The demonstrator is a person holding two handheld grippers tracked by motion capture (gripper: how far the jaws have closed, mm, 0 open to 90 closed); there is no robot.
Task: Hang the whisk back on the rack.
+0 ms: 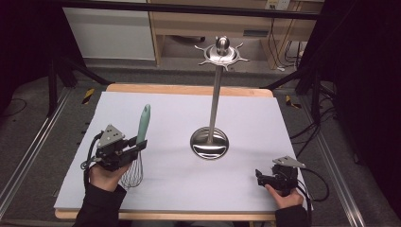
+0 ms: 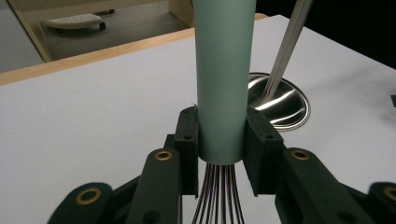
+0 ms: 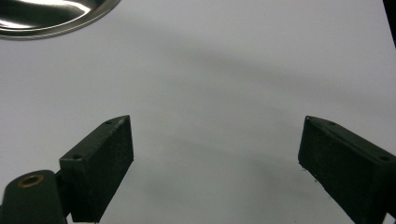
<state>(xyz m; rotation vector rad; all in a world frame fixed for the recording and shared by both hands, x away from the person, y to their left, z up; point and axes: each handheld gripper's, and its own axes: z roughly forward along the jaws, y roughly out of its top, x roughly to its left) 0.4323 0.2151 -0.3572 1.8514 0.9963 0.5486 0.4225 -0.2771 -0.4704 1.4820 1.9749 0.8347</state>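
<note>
A whisk [image 1: 143, 124] with a pale green handle and wire loops is held at the table's left. My left gripper [image 1: 136, 146] is shut on the lower end of that handle [image 2: 222, 79], just above where the wires [image 2: 217, 196] come out. The handle points up and away; the wire head [image 1: 132, 174] hangs toward the person. A steel utensil stand [image 1: 215, 101] with a round base [image 1: 209, 143] and a hooked top ring [image 1: 222, 54] rises at mid-table. My right gripper [image 1: 259, 176] rests low at the front right, open [image 3: 215, 158], with nothing between its fingers.
A white sheet [image 1: 179, 118] covers the wooden table [image 1: 189, 90]. The stand's shiny base [image 3: 51, 16] lies ahead and left of the right gripper. Beyond the table are wooden furniture [image 1: 208, 23], floor cables [image 1: 283, 52] and dark frame legs at both sides.
</note>
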